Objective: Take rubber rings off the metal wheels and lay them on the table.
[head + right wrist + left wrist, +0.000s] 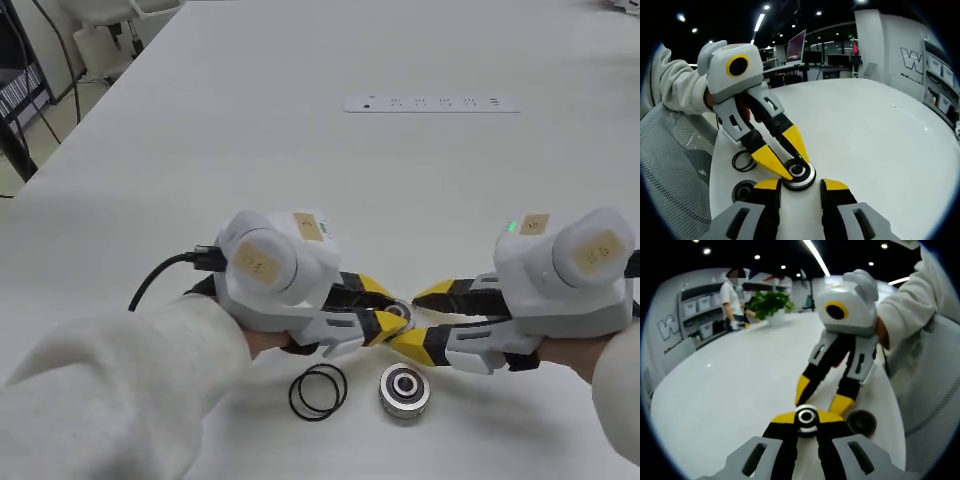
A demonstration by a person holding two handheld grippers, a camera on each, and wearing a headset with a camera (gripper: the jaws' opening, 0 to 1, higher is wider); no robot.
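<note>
Holding the metal wheel (806, 419) clamped in my left gripper (795, 166) by the table's (300, 150) near edge, my right gripper (801, 186) open-jawed beside it, I judge the wheel hard and slippery, its rubber ring (806, 408) soft and stretchy, best pinched at the rim; 2 rings (318, 390) lie nearby.

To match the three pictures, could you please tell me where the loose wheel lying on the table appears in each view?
Head view: loose wheel at bottom centre, right of the black rings.
Left gripper view: loose wheel low, right of the view's own jaws.
Right gripper view: loose wheel at bottom left, left of the view's own jaws.
Shared landmark: the gripped wheel between the yellow jaw tips.
</note>
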